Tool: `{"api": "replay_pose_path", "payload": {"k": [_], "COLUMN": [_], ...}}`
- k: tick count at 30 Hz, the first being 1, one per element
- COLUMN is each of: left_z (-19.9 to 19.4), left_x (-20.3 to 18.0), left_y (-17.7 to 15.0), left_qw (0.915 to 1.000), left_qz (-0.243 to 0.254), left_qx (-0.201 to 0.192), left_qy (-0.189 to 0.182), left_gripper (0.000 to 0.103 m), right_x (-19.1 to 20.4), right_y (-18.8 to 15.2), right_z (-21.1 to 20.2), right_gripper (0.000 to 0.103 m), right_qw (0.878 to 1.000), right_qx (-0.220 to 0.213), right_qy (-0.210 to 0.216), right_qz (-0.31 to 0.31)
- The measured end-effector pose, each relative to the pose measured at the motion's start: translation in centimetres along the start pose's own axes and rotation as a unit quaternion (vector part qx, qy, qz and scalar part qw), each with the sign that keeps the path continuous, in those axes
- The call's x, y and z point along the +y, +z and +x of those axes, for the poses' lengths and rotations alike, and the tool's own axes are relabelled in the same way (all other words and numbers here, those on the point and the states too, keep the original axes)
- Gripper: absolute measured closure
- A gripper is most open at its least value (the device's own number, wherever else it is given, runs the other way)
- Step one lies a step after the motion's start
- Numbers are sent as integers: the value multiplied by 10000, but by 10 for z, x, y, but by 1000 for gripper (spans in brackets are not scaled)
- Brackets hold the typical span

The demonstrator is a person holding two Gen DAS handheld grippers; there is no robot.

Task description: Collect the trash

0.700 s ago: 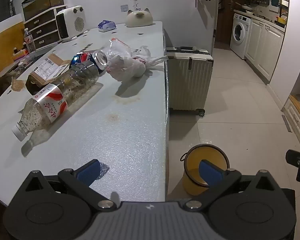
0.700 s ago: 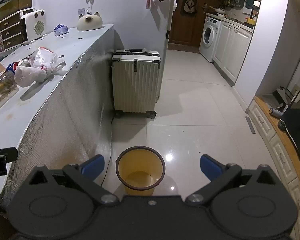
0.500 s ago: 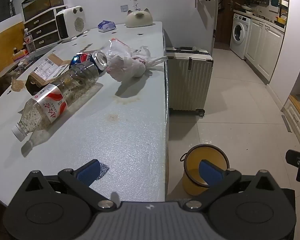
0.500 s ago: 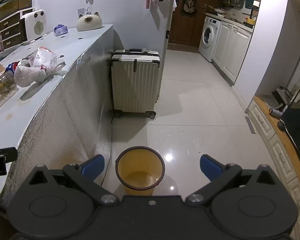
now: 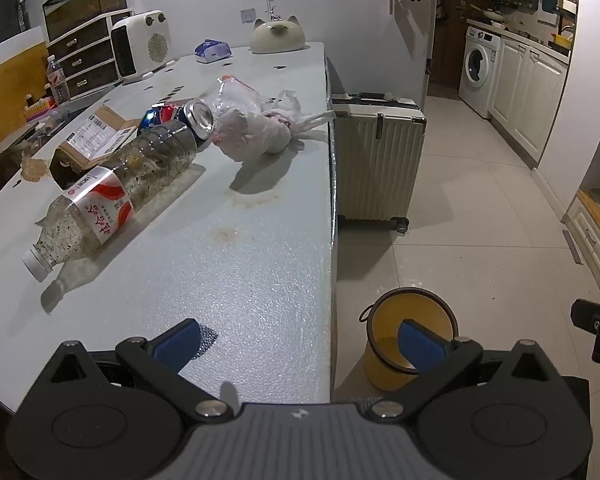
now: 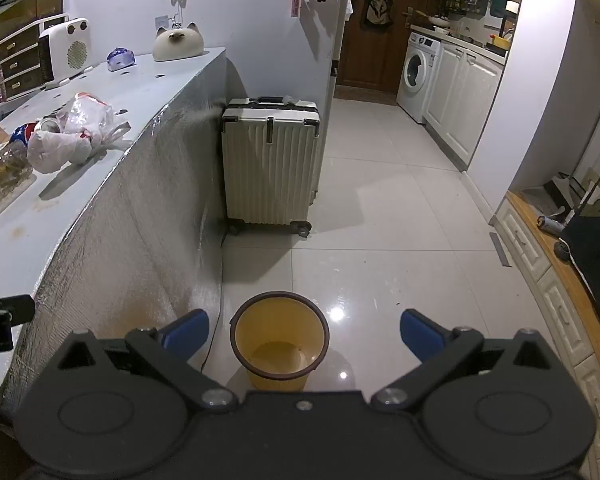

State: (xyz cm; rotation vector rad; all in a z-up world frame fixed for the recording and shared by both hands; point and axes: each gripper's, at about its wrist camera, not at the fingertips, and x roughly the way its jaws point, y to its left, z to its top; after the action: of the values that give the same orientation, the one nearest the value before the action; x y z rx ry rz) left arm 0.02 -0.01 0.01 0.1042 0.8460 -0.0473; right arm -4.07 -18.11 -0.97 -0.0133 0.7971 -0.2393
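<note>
1. The left gripper (image 5: 300, 342) has its jaws spread fully wide and empty; one blue pad (image 5: 179, 343) hovers over the near edge of the table (image 5: 240, 264), the other shows in front of the yellow bin (image 5: 384, 344) on the floor.
2. The right gripper (image 6: 304, 334) is equally wide and released, grasping nothing, with the bin standing on the tiles between its pads, below them and untouched.
3. The trash lies toward the table's far half: a plastic bottle (image 5: 112, 196) on its side, a crushed can (image 5: 180, 118) at its base, and a crumpled plastic bag (image 5: 256, 128) near the right edge beside the can.
4. A cardboard box (image 5: 88, 144) sits behind the bottle, partly hidden by it.
5. The bin's bottom is cut off by the gripper bodies in both views.
6. Both grippers tilt downward.
</note>
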Motion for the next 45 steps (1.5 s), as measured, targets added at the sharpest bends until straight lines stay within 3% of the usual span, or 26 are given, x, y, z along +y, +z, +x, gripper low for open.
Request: {"api": "replay_pose_path", "payload": {"k": [45], "left_z": [2], "left_x": [-2], "left_y": [0], "left_qw": [10000], "left_qz": [-5], "left_qx": [5], "left_qy": [-15], "left_gripper": [0], "right_x": [5], "right_y": [-3], "right_z": [2], "right_gripper": [0], "right_qw": [10000], "right_qx": [5], "right_qy": [-3], "right_qz": [0]}}
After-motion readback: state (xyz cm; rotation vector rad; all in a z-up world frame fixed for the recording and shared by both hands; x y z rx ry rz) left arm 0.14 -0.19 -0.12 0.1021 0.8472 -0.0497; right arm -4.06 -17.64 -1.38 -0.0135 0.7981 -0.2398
